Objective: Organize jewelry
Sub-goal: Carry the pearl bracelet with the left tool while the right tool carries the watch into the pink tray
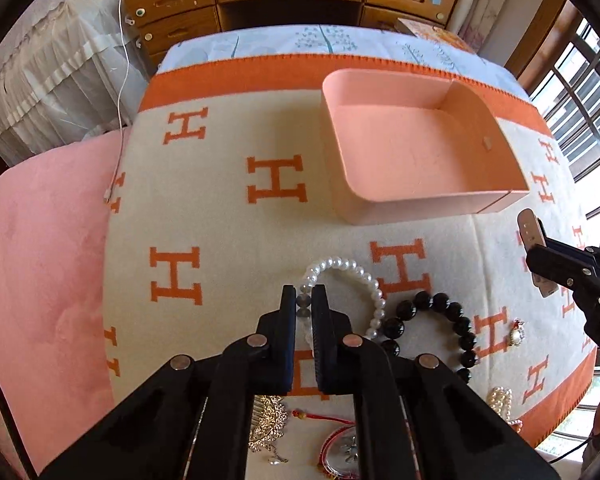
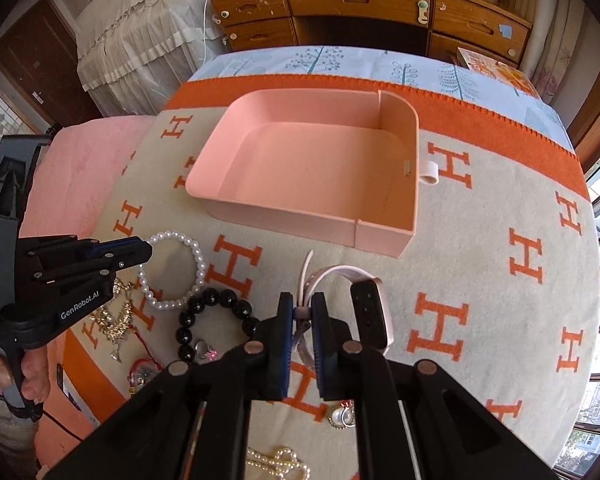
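Note:
An empty pink box point(image 1: 416, 148) point(image 2: 312, 168) lies open on the H-patterned blanket point(image 1: 228, 220) point(image 2: 480, 264). My left gripper point(image 1: 304, 300) point(image 2: 150, 250) is shut on the white pearl bracelet point(image 1: 364, 276) point(image 2: 198, 264), which still rests on the blanket. My right gripper point(image 2: 303, 312) is shut on the strap of a pink smartwatch point(image 2: 370, 312), held a little above the blanket; the watch also shows in the left wrist view point(image 1: 534, 240). A black bead bracelet point(image 1: 440, 320) point(image 2: 216, 312) lies beside the pearls.
More jewelry lies near the front edge: a gold hair comb point(image 1: 270, 424) point(image 2: 116, 316), a red cord piece point(image 1: 332, 440), a pearl brooch point(image 1: 516, 334) point(image 2: 342, 414), a ring point(image 2: 204, 348), a pearl strand point(image 1: 502, 402) point(image 2: 278, 464). A wooden desk point(image 2: 364, 12) stands behind.

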